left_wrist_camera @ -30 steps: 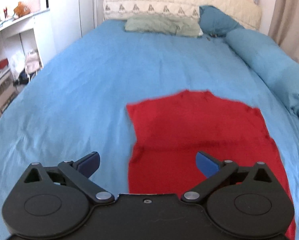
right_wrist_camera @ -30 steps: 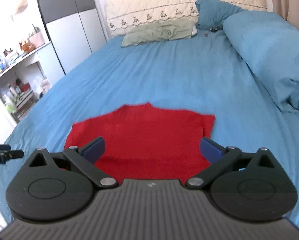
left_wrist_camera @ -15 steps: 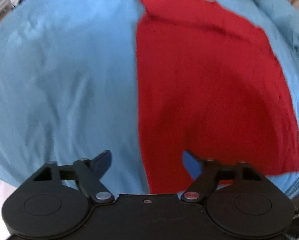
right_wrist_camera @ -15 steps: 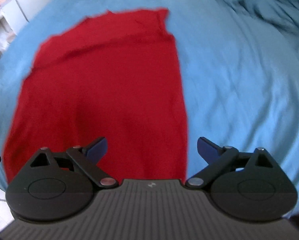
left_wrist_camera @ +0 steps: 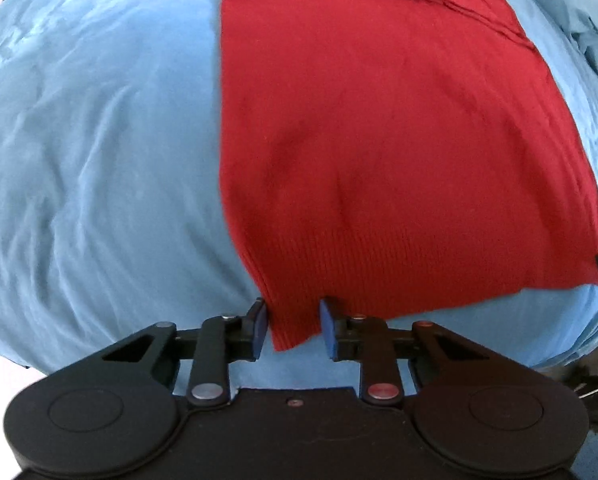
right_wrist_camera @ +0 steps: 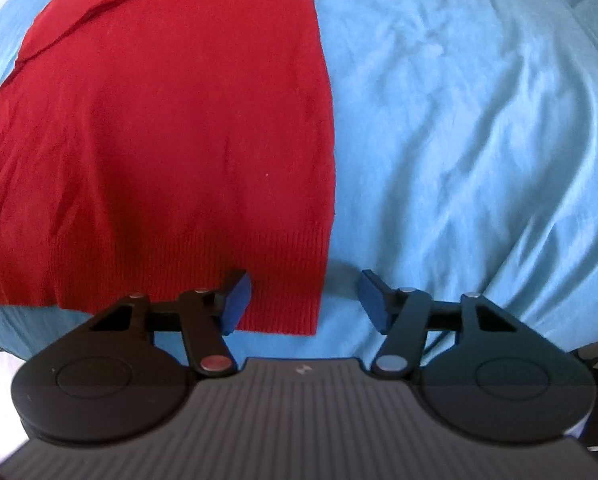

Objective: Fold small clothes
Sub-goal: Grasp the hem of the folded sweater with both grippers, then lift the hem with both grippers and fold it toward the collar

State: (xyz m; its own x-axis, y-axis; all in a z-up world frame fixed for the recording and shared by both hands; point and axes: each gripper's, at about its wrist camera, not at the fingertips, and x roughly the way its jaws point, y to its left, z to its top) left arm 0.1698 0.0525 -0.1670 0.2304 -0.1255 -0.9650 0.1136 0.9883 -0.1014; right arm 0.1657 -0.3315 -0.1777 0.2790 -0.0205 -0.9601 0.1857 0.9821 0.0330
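Blue bedsheet (left_wrist_camera: 99, 140), red sweater (left_wrist_camera: 379, 120) flat, grippers at hem corners

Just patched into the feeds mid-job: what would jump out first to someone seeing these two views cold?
The red knit garment, spread flat on the blue bedsheet. The left gripper has its jaws narrowed around the garment's near left hem corner, a gap still showing. The right gripper stands wider open at the near right corner.
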